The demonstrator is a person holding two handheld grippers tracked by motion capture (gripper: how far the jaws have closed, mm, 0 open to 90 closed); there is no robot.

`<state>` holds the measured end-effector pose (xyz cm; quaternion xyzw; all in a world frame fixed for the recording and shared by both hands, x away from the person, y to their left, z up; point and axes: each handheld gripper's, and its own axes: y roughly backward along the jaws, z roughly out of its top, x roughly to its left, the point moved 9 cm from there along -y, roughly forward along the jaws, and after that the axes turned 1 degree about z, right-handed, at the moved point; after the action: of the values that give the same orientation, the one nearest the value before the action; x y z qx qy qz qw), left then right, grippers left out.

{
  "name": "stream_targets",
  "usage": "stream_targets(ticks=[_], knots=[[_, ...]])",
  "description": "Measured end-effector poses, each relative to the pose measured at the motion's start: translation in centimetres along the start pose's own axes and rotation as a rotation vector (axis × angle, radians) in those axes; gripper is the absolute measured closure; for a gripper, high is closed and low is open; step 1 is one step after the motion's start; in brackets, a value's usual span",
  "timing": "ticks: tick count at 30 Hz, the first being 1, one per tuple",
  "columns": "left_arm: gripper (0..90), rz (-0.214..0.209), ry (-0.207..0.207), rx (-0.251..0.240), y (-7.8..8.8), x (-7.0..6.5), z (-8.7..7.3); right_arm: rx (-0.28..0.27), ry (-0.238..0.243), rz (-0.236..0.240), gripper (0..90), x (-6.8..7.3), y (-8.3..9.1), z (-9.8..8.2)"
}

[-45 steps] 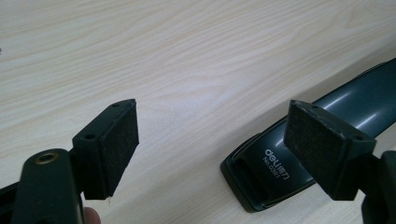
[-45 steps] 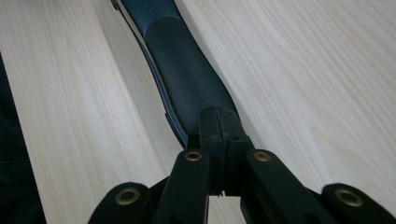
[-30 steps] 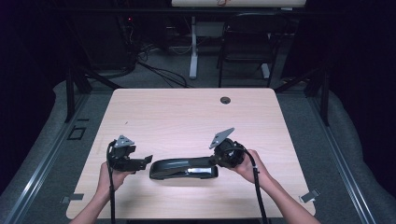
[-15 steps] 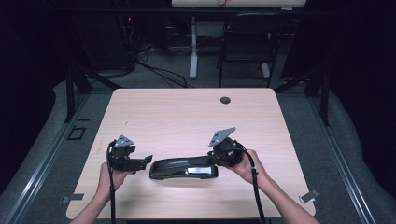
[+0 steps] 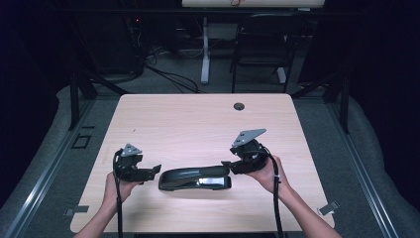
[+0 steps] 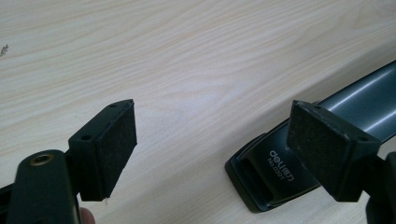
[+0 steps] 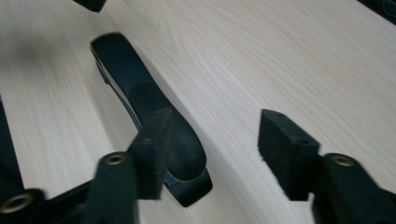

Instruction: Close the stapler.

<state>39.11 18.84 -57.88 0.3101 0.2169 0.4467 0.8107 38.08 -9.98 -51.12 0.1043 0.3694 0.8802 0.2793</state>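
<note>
**Black stapler on the table, right jaws just let go**

Black and glossy, the big stapler [image 5: 195,178] lies flat on the pale wood table [image 5: 198,124], low in the middle of the high view, running left to right between the two hands. In the left gripper view its end with the small printed label [image 6: 280,164] pokes in from the lower right.

Right gripper [image 5: 232,163] sits at the stapler's right end. Its jaws have just been opening, and in the right gripper view they stand apart with the stapler [image 7: 154,116] running away toward the upper left. The left pad overlaps the stapler body in that picture, but I can't quite tell if it's brushing it; nothing looks pinched, so I'd call it released.

Left gripper [image 5: 154,170] is parked just off the stapler's left end, jaws spread wide and empty. In its own view the stapler tip sits close to the right-hand pad [image 6: 327,149], not between the pads.

My read: this is the let-go step, stapler set down and the right hand backing off. The next move probably calls for the right gripper to clear the stapler cleanly without dragging it. If the left is meant to take over, it has to slide sideways so the stapler's end actually sits between its pads before closing.
</note>
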Motion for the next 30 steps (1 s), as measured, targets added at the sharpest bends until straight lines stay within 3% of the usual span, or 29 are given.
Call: stream_targets(ticks=[8, 20, 30], knots=[[16.6, 0.003, 0.001, -0.001, 0.0, 0.0, 0.0, -0.024, -0.013, -0.035, 18.1, -1.0, 1.6, 0.0], [16.2, 0.001, 0.004, 0.010, -0.2, 0.0, -0.1, -0.057, -0.109, -0.122, 6.6, -4.4, 4.2, -2.0], [15.3, 0.009, 0.004, 0.007, -0.2, 0.2, -0.1, -0.027, -0.191, -0.176, 0.0, -7.0, 5.0, -4.8]])
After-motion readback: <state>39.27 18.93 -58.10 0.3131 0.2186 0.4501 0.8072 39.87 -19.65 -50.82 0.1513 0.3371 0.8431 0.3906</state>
